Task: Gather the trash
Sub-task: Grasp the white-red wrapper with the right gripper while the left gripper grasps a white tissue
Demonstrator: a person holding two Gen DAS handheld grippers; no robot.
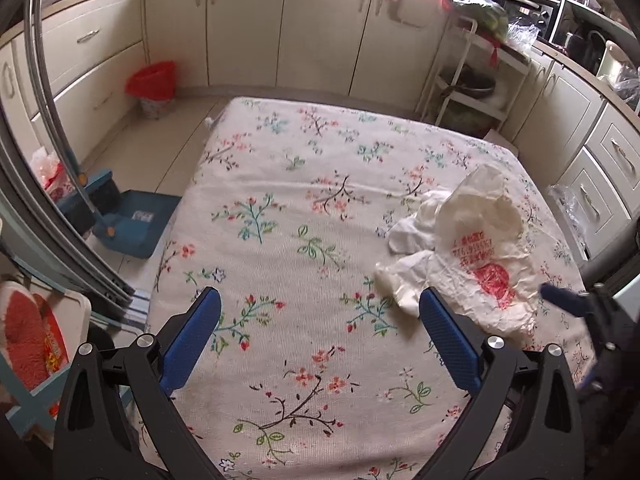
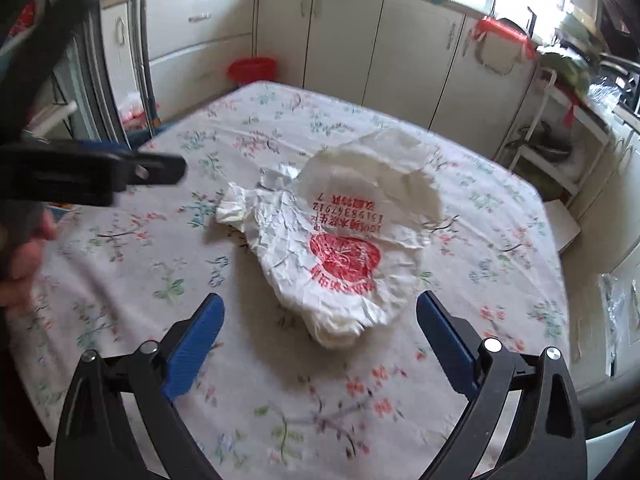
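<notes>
A crumpled white plastic bag (image 2: 340,240) with red print lies on the floral tablecloth (image 2: 160,280), bunched with other white wrappers (image 2: 256,200). My right gripper (image 2: 320,304) is open just above it, and the bag's near end sits between the blue fingers (image 2: 200,340) without touching the pads. In the left wrist view the same bag (image 1: 480,248) lies to the right. My left gripper (image 1: 320,300) is open over bare cloth with nothing between its fingers, and its right finger (image 1: 444,332) is beside the bag's edge. A blue finger (image 1: 560,298) of the right gripper shows at the far right.
A bin with a red liner (image 1: 154,84) stands on the floor past the table's far left corner. A blue dustpan (image 1: 136,220) lies beside the table. Cream cabinets (image 1: 320,28) line the walls, with a white rack (image 1: 472,80) at the far right. A hand (image 2: 24,264) holds the left gripper's frame (image 2: 100,176).
</notes>
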